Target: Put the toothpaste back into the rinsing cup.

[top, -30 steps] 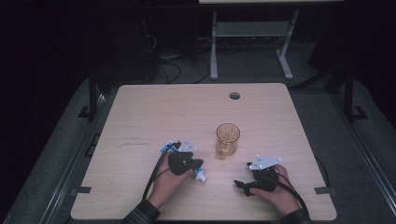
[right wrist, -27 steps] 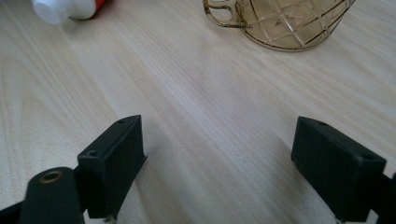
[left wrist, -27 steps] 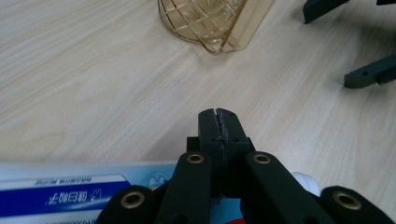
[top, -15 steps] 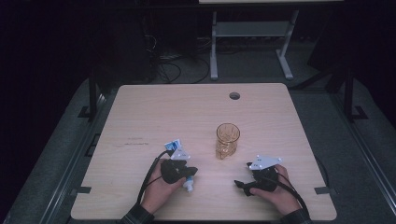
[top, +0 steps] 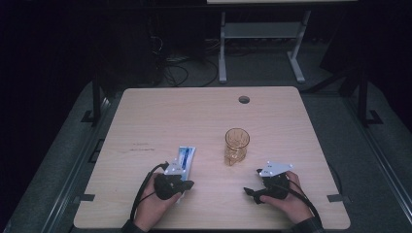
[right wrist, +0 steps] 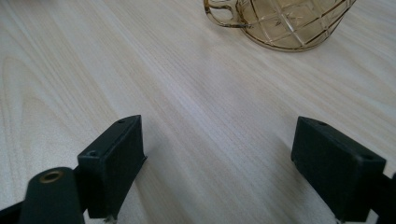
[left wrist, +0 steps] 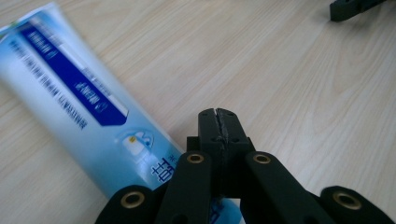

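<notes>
The toothpaste tube (top: pixel 184 160) lies flat on the worktop (top: pixel 160 116), to the left of the amber glass mug (top: pixel 236 145) and well apart from it. Its long axis runs away from the person, so one end faces the left gripper (top: pixel 180 186).

The left gripper sits at the near end of the tube, beside and partly over it. In the left gripper view its fingers (left wrist: pixel 218 126) are pressed together with only a hairline seam between them, and nothing is clamped. The tube (left wrist: pixel 84 112) passes to the left of the closed tips and partly beneath the gripper body. Closed fingers give a narrow, stiff tip; this posture appears suited to nudging or sliding the tube rather than lifting it.

The right gripper (top: pixel 252 192) rests low on the worktop, nearer the person than the mug and slightly right of it. Its fingers (right wrist: pixel 114 163) stand wide apart and hold nothing. The mug (right wrist: pixel 280 23) stands upright ahead of them, handle toward the gripper's left finger, so the open span likely serves as a ready posture for a later grasp.
</notes>
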A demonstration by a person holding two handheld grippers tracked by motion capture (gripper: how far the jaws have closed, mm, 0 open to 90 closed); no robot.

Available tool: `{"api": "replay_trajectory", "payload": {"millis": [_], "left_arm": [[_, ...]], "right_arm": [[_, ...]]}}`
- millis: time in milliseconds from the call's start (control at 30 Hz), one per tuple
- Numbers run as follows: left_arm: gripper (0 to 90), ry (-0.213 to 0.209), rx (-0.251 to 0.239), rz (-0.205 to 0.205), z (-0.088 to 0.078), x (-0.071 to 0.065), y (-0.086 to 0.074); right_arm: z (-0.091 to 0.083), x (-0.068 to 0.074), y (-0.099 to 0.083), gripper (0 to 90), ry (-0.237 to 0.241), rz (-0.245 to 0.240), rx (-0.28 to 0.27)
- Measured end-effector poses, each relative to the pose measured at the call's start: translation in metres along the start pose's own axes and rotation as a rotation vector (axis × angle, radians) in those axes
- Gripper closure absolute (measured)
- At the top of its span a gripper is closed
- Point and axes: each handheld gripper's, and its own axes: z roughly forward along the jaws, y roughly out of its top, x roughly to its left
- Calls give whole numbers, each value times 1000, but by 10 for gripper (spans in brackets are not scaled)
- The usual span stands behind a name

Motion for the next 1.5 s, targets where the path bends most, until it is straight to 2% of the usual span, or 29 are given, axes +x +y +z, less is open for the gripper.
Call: {"api": "replay_trajectory", "payload": {"millis": [533, 633, 733, 933, 1033, 1133, 1267, 1400, 1500], "left_arm": [[900, 99, 0, -55, -26, 19, -28], [900, 99, -5, -63, -28, 20, -29], [896, 89, -13, -54, -30, 19, -25], [821, 87, -38, -39, -35, 18, -16], [747, 93, -47, -34, -38, 20, -9], [644, 108, -37, -34, -38, 23, -1], [546, 148, -23, -5, -36, 28, 9], [443, 161, 1, 17, -29, 34, 20], [397, 165, 19, 17, -23, 38, 26]], "right_arm": [[0, 0, 0, 162, 0, 2, 1], [0, 0, 0, 162, 0, 2, 1], [0, 0, 0, 162, 0, 2, 1], [0, 0, 0, 162, 2, 2, 0], [0, 0, 0, 162, 0, 2, 1], [0, 0, 0, 162, 1, 6, 2], [0, 0, 0, 162, 2, -1, -1], [0, 0, 0, 162, 2, 4, 0], [0, 0, 0, 162, 2, 4, 0]]}}
